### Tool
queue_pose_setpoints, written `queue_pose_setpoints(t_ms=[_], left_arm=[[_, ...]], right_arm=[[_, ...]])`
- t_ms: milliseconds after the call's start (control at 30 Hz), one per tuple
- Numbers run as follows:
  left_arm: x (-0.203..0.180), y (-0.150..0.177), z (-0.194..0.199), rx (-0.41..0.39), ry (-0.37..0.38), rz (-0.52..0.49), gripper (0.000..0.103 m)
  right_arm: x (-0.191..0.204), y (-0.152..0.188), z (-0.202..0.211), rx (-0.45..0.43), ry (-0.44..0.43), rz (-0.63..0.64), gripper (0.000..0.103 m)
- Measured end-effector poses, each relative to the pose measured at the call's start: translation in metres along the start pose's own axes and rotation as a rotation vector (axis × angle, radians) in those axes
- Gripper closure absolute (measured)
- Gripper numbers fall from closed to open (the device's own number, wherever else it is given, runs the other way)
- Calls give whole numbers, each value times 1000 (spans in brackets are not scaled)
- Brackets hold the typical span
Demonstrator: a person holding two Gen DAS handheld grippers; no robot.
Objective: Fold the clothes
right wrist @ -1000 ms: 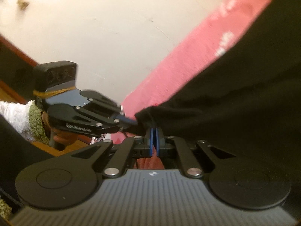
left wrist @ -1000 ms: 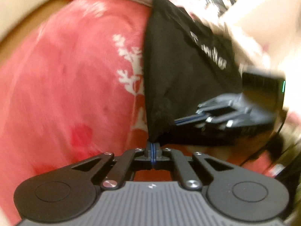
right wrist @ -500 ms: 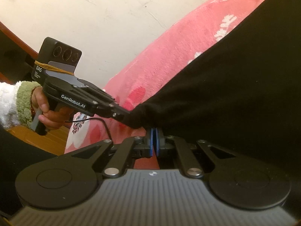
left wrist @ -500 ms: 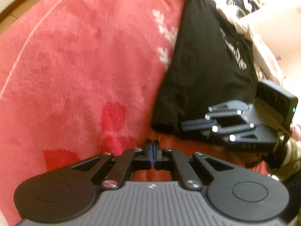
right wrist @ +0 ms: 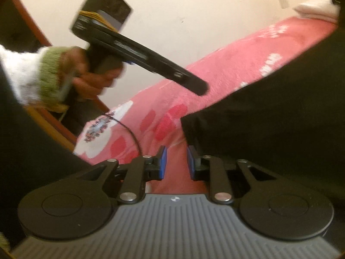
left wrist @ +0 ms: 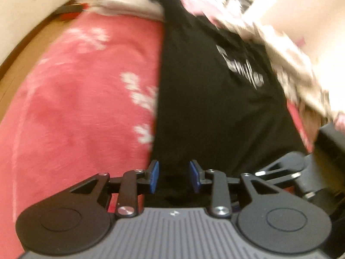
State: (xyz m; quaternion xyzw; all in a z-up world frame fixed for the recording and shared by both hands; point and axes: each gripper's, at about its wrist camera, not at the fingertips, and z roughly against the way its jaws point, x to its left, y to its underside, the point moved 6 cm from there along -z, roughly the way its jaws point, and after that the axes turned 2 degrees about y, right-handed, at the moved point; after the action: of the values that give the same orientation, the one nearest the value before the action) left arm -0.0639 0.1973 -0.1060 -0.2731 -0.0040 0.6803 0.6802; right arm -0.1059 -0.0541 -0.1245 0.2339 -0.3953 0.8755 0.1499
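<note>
Black shirt (left wrist: 204, 108) lies spread flat on the pink blanket (left wrist: 75, 108), white lettering (left wrist: 241, 69) on its upper side, one long edge running along the blanket's flower print. My left gripper (left wrist: 173, 178) has its blue-padded jaws parted, holding nothing, with the shirt's near edge just beyond them. My right gripper (right wrist: 175, 163) is likewise parted and empty, over bare blanket just beside the shirt's corner (right wrist: 187, 125). From the right wrist view, my left hand (right wrist: 90, 79), in a white sleeve with a green cuff (right wrist: 50, 75), holds the other gripper above the blanket.
</note>
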Motion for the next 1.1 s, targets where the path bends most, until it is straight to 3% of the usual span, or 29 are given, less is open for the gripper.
queue_pose_setpoints(t_ms=[133,267,433,533,600,833,1000,1100], left_arm=[[-12,-23,-9,3,-36,-123,74],[-36,-58,-17,-29,-7,-190,74],[-119,-66,-60,73,133,-359,72],[-172,-55,-86,156,241,-457,70],[-199,-42,-99,175,292,-513,70],[-263,-3,-127,141,404,-610,64],[-287,14,-129,114,421,-671,49],[-292,16,-136,99,396,-665,48]], right_arm=[[-8,46,61,-21,110,-130,83],[-20,93,131,-70,258,-293,83],[-50,158,243,-321,594,-662,82],[-63,191,286,-471,691,-850,76],[-72,208,299,-547,667,-940,72],[-94,223,280,-544,509,-1100,72],[-100,190,265,-546,333,-1099,73],[-106,153,257,-574,265,-1036,73]])
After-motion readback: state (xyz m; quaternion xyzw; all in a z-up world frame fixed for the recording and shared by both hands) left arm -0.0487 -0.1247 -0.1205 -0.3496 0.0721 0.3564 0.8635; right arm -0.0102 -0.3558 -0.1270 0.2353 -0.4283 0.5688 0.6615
